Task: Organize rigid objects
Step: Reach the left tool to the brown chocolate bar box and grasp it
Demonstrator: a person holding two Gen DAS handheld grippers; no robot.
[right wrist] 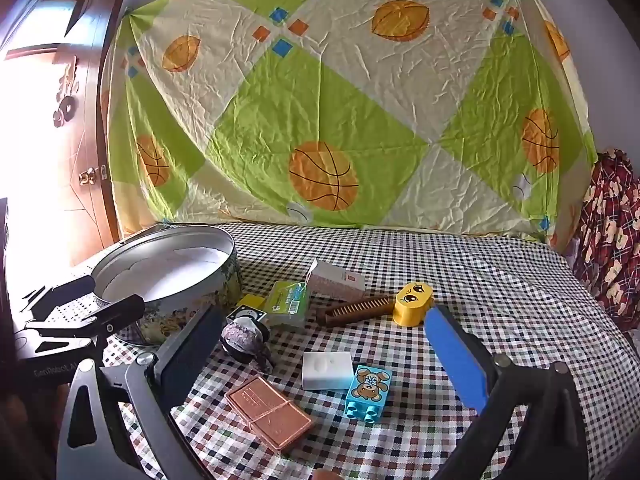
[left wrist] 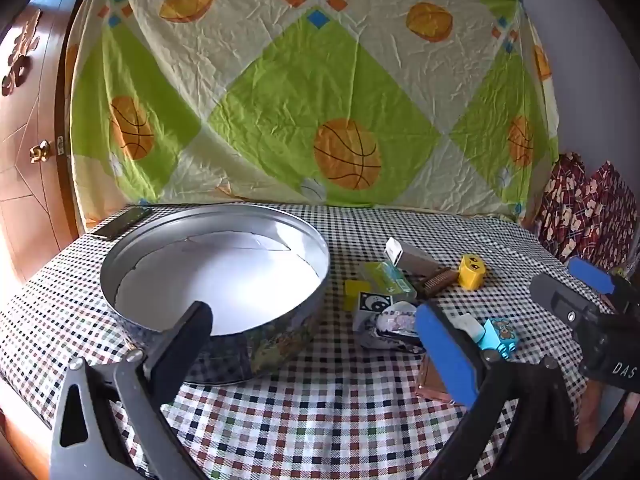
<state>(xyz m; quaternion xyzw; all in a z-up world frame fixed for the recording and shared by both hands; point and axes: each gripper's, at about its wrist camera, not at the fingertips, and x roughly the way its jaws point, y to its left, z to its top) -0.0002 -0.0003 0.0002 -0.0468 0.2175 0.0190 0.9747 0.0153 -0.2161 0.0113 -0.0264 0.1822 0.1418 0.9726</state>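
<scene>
The left gripper [left wrist: 316,344] hovers with its jaws spread wide and nothing between the pads; its left finger [left wrist: 180,344] crosses in front of the tin [left wrist: 216,276], which stands on the checked cloth [left wrist: 320,420] at the left, lined with white paper. Right of the tin lies the clutter: a green box [right wrist: 289,304], a comb [right wrist: 354,311], a yellow block [right wrist: 414,304], a white block [right wrist: 327,370], a copper case [right wrist: 269,412] and a blue bear brick [right wrist: 367,392]. The right gripper [right wrist: 324,354] also gapes fully, holding nothing, hanging over the white block and brick without touching them.
</scene>
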